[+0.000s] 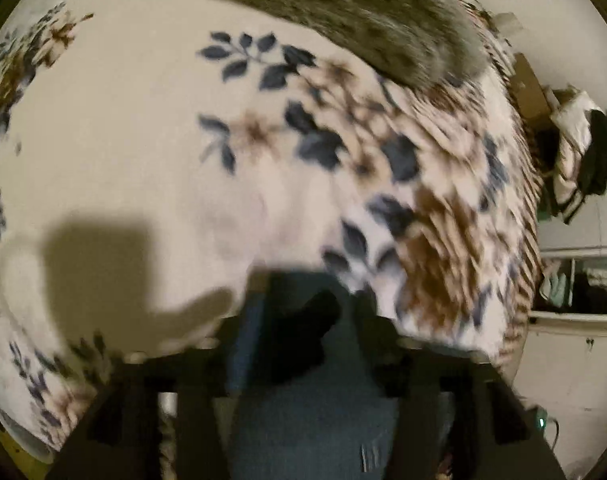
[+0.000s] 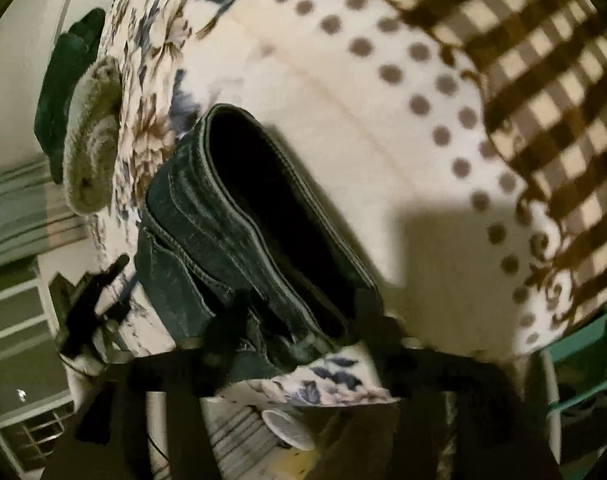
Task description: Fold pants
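The pants are dark blue jeans. In the right wrist view their open waistband (image 2: 239, 208) lifts off the floral bedspread (image 2: 151, 40), and my right gripper (image 2: 299, 332) is shut on the waistband's near edge. In the left wrist view my left gripper (image 1: 303, 320) is shut on blue denim (image 1: 315, 420) that hangs down between its fingers toward the camera, above the bedspread (image 1: 143, 140). The view is motion-blurred. The rest of the jeans is hidden.
A grey furry blanket (image 1: 363, 12) lies at the far side of the bed; it also shows in the right wrist view (image 2: 91, 136). A checked and dotted cover (image 2: 523, 60) lies at right. Shelves (image 2: 15, 320), a white cup (image 2: 287, 428) and clutter (image 1: 583, 160) stand beside the bed.
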The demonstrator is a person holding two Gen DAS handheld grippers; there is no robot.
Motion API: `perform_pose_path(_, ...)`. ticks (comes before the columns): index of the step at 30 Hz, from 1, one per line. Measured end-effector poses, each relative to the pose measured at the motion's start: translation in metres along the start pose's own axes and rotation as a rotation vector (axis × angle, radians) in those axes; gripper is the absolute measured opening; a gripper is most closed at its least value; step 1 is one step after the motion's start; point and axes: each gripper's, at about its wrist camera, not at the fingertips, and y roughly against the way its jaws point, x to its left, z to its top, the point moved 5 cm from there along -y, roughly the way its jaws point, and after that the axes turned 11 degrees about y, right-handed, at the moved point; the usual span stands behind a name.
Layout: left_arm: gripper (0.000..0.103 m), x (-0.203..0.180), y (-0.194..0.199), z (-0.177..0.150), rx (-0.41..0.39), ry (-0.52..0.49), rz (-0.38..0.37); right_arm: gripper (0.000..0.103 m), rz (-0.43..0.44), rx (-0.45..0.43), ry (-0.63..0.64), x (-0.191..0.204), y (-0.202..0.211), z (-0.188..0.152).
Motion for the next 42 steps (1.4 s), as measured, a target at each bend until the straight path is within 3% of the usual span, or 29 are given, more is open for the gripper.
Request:
perform_pose_path(2, 0.089, 0.006, 0.005, -0.017, 0.0, 0.009, -0.028, 0.082, 0.019, 0.012, 0.001, -0.004, -0.003, -0.008)
perform_pose_path(5, 0.1, 0.022, 0.004, -0.047, 0.029, 0.071, -0.104, 0.085, 0.034, 0.058, -0.004, -0.009, -0.019, -0.025)
perform_pose_path(11, 0.1, 0.059, -0.022, -0.084, 0.094, 0.205, -0.16, 0.098, 0.155, 0.001, -0.013, -0.007, -0.049, -0.031)
perform_pose_path(12, 0.1, 0.06, -0.027, -0.086, 0.1, 0.207, -0.167, 0.103, 0.167, -0.015, -0.014, -0.006, -0.055, -0.029)
perform_pose_path(18, 0.102, 0.044, -0.048, -0.091, 0.128, 0.123, -0.158, 0.103, 0.23, -0.061, -0.017, 0.005, -0.069, -0.017)
perform_pose_path(24, 0.103, 0.043, -0.052, -0.086, 0.131, 0.134, -0.177, 0.103, 0.321, -0.077, 0.046, 0.023, -0.068, -0.014)
perform_pose_path(27, 0.102, 0.043, -0.052, -0.087, 0.134, 0.117, -0.17, 0.103, 0.255, -0.035, 0.084, 0.019, -0.082, -0.016)
perform_pose_path(31, 0.103, 0.046, -0.052, -0.088, 0.137, 0.117, -0.167, 0.103, 0.237, -0.021, 0.061, 0.023, -0.09, -0.01)
perform_pose_path(35, 0.102, 0.047, -0.052, -0.087, 0.137, 0.132, -0.165, 0.103, 0.223, -0.069, 0.033, 0.032, -0.094, -0.006)
perform_pose_path(37, 0.098, 0.043, -0.051, -0.086, 0.126, 0.12, -0.161, 0.091, 0.195, -0.105, 0.046, 0.035, -0.092, -0.009)
perform_pose_path(39, 0.068, 0.043, -0.044, -0.088, 0.092, 0.099, -0.156, 0.065, 0.18, -0.135, 0.057, 0.037, -0.09, -0.013)
perform_pose_path(42, 0.036, 0.044, -0.029, -0.093, 0.051, 0.072, -0.174, 0.055, 0.179, -0.159, 0.063, 0.044, -0.086, -0.02)
